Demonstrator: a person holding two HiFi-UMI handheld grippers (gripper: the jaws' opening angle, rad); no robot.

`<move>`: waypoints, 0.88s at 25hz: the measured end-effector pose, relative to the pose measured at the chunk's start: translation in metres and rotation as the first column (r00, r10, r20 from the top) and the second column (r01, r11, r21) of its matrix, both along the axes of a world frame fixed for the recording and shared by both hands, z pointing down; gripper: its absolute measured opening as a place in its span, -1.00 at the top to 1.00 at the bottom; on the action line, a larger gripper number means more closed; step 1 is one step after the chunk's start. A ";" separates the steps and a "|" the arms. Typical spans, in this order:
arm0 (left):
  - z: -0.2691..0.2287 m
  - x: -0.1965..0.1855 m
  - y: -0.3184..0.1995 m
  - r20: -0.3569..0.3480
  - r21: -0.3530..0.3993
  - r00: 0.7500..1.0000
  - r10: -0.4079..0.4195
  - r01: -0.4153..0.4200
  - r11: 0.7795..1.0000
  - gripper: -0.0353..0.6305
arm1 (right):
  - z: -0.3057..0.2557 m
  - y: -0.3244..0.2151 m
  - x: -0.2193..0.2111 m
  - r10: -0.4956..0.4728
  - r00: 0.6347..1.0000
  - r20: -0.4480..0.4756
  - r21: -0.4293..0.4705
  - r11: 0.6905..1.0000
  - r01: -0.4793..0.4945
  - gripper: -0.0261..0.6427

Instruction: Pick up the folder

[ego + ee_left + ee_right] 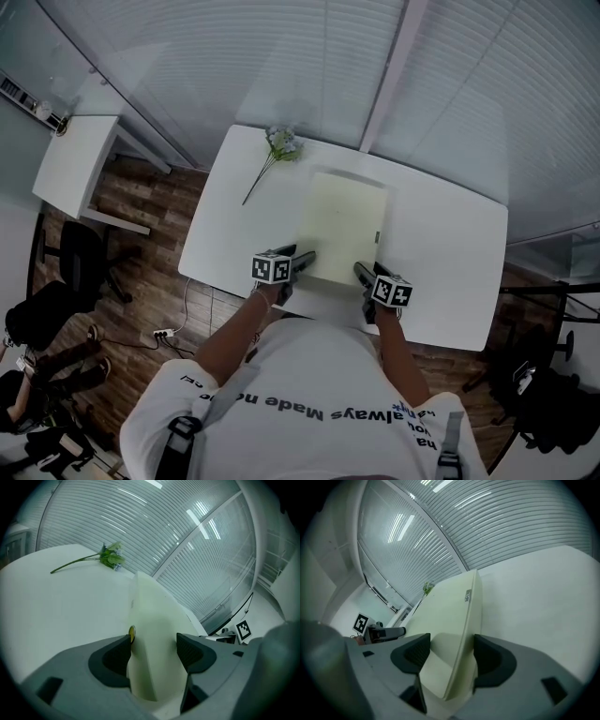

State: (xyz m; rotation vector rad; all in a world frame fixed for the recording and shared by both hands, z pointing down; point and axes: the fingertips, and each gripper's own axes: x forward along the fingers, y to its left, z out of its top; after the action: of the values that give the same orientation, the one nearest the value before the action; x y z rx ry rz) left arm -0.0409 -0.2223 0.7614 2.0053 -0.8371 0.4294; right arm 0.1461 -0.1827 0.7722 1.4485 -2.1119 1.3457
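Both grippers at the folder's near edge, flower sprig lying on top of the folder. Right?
No. The flower sprig lies on the table, beyond the folder's far left corner and clear of it; the head view shows it. Left gripper and right gripper are at the folder's near edge.

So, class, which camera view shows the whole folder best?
The head view: the whole pale folder shows from above on the white table. The left gripper view shows only a foreshortened strip of it between the open jaws; the right gripper view shows its edge, likewise.
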 end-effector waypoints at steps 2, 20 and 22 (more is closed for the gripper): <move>-0.001 0.000 0.000 0.007 0.009 1.000 -0.001 0.001 1.000 0.01 | -0.002 0.000 -0.001 0.001 1.000 -0.003 0.000 1.000 -0.001 0.06; -0.029 0.001 -0.003 0.032 0.098 0.999 -0.014 0.010 0.995 0.03 | -0.035 -0.005 -0.002 -0.033 0.998 -0.047 0.075 0.997 0.036 0.07; -0.034 0.002 -0.003 0.035 0.113 0.999 -0.014 0.010 0.994 0.03 | -0.040 -0.006 -0.002 -0.036 0.998 -0.053 0.087 0.995 0.040 0.07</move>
State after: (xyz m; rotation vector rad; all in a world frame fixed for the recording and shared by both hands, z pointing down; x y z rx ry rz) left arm -0.0391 -0.2252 0.7275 2.1008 -0.9131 0.4209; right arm 0.1442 -0.1886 0.7323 1.4526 -2.1796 1.2025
